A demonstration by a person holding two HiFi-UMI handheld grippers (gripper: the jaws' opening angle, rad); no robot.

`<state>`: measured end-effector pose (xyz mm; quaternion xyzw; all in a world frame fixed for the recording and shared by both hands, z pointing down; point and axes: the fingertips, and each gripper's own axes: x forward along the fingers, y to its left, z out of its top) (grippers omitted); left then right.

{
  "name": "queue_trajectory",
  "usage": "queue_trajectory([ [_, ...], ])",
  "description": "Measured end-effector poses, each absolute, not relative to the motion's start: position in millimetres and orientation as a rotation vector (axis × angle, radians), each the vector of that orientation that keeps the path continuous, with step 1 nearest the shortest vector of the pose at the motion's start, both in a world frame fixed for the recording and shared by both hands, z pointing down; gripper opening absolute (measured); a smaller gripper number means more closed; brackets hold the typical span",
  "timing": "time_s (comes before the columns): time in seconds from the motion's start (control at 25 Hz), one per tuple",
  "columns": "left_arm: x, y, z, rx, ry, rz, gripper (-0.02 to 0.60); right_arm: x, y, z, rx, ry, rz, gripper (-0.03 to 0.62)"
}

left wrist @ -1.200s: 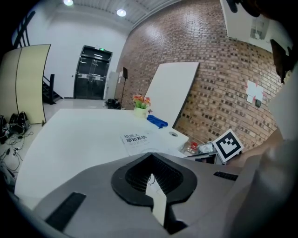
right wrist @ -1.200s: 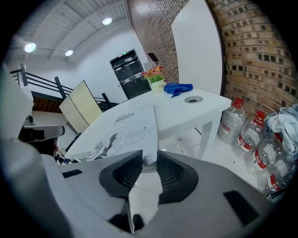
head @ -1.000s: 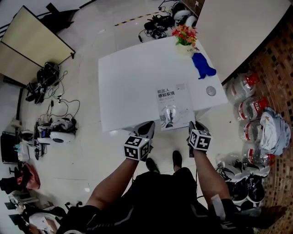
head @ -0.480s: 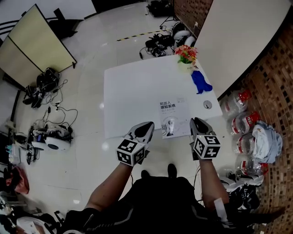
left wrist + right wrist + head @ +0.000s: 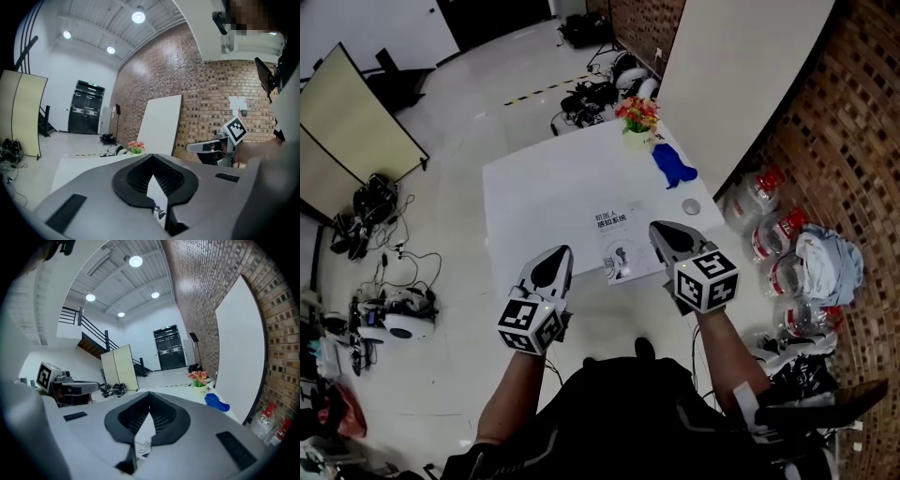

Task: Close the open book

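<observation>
1. Two tongs are in play, one in each of the person's hands. The left tongs (image 5: 555, 262) and the right tongs (image 5: 667, 232) are held up side by side, well apart, both pointing across the one white worktop (image 5: 534, 187).
2. The left tongs' jaws are pressed together, with nothing between them.
3. The right tongs' jaws have just been closing and now meet, also with nothing between them.
4. There is one book (image 5: 619, 246). It lies closed and flat on the worktop, cover up. From above it sits between the tips of the two tongs, nearer the right pair, and neither pair touches it.
5. Three more things stand on the worktop beyond the right tongs. One small round object (image 5: 691, 206) is nearest. One blue object (image 5: 673, 167) comes after it, and one pot of flowers (image 5: 637, 117) is at the far corner.
6. On the floor to the right of the right tongs lie at least three clear bottles (image 5: 757, 208) with red tops.
</observation>
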<state>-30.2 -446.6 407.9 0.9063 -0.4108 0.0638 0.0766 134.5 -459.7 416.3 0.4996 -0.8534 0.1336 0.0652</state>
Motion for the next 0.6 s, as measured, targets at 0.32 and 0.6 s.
queue_trajectory([
  [0.32, -14, -430, 400, 2.655, -1.321, 0.159, -0.005, 141, -457, 420, 1.436, -2.628, 0.419, 0.000],
  [0.6, -2, -406, 391, 2.634, -1.358, 0.147, -0.005, 142, -447, 420, 1.299, -2.708, 0.407, 0.000],
])
